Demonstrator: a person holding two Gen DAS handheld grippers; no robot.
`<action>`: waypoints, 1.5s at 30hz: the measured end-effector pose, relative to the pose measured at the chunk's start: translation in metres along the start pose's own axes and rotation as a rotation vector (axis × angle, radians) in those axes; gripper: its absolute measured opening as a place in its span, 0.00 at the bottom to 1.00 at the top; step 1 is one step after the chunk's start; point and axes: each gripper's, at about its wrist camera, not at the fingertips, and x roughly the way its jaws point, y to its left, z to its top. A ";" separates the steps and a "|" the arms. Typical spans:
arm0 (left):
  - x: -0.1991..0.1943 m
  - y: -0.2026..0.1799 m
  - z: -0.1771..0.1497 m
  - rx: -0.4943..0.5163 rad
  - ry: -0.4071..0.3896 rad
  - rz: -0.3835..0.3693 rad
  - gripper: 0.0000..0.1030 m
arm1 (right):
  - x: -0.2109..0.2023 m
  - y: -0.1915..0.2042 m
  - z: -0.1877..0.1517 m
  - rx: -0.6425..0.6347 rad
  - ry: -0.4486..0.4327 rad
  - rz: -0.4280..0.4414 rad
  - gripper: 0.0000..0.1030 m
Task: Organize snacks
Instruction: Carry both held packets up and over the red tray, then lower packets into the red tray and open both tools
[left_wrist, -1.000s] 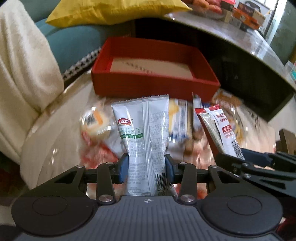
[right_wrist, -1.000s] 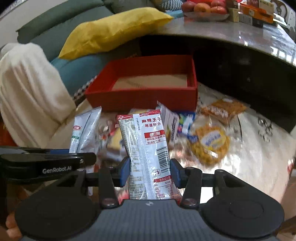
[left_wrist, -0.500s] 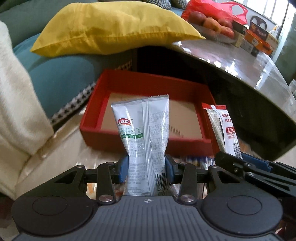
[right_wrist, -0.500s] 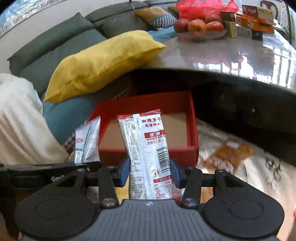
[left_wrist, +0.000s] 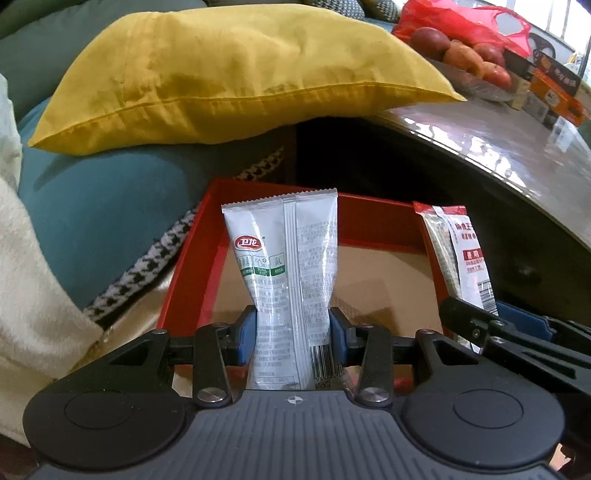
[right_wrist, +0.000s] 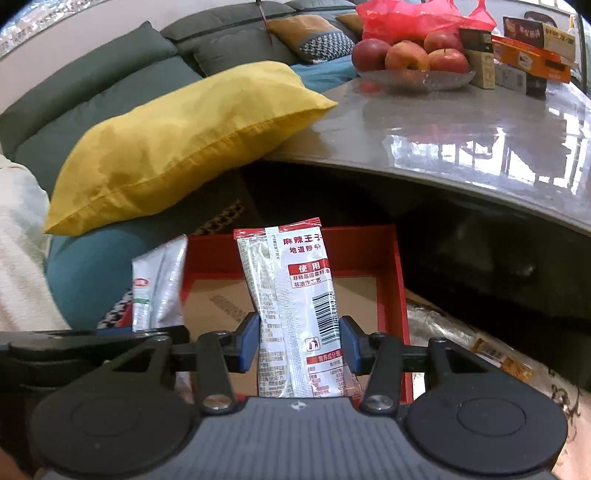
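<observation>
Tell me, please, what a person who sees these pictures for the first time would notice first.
Each gripper clamps an upright snack packet above the red box: the left gripper a silver packet, the right gripper a red-trimmed packet. Behind the box, a yellow pillow lies against the grey table.

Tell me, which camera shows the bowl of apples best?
The right wrist view: the glass bowl of apples sits clear and whole on the table. The left wrist view catches it only at the upper right edge, distorted and partly cut off.
</observation>
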 end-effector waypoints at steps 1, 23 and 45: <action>0.002 0.000 0.002 -0.002 0.002 0.000 0.48 | 0.004 -0.002 0.001 0.002 0.006 -0.001 0.41; 0.053 -0.010 0.007 0.013 0.064 0.075 0.55 | 0.058 -0.011 0.002 -0.010 0.068 -0.021 0.41; -0.009 0.009 -0.011 -0.002 0.019 -0.039 0.81 | -0.017 -0.018 -0.028 0.030 0.031 -0.039 0.42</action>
